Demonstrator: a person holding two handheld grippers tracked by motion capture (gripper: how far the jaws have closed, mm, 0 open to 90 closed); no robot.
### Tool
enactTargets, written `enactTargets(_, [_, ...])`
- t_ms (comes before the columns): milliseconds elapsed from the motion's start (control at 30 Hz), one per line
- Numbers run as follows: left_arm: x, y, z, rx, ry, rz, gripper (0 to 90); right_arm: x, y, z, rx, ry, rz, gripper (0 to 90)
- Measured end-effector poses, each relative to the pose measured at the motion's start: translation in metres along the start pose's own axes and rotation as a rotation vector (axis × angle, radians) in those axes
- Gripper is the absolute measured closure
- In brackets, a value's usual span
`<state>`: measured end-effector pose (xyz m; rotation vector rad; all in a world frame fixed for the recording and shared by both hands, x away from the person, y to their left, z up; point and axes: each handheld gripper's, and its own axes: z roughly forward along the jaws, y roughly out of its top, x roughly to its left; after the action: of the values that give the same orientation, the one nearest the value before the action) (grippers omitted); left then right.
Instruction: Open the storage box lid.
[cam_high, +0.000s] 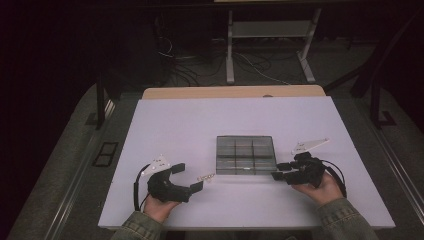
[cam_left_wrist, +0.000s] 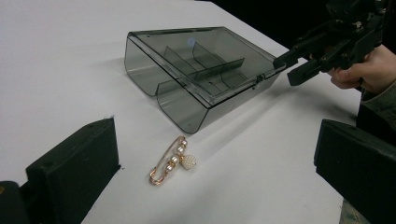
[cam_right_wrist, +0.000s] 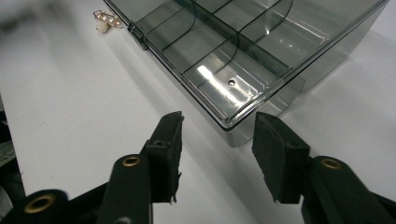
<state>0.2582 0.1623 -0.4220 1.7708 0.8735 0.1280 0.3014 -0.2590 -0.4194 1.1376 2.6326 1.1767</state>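
From the high view I have the smoky clear compartment box sitting closed near the middle of the white table, its dividers visible through the lid. My right tool is at the box's near right corner; in the right gripper view its jaws stand partly spread, one on each side of that corner, and I see no pad pressing on the plastic (a sliver of table shows between each pad and the box). In the left gripper view that same right tool shows with one jaw tip up against the lid's edge, though I cannot tell whether it truly touches. My left tool rests on the table left of the box with its jaws spread wide and nothing between them. Just ahead of it, near the box's front left corner but apart from it, lies a gold pin with pearl beads, flat on the table.
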Motion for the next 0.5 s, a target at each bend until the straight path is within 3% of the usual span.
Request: enactTargets(500, [-0.0001,0.0001,0.0002,0.001,-0.002,0.002,0.0,-0.0013,-0.0007,-0.0016,-0.007,-0.035,-0.004,69.2])
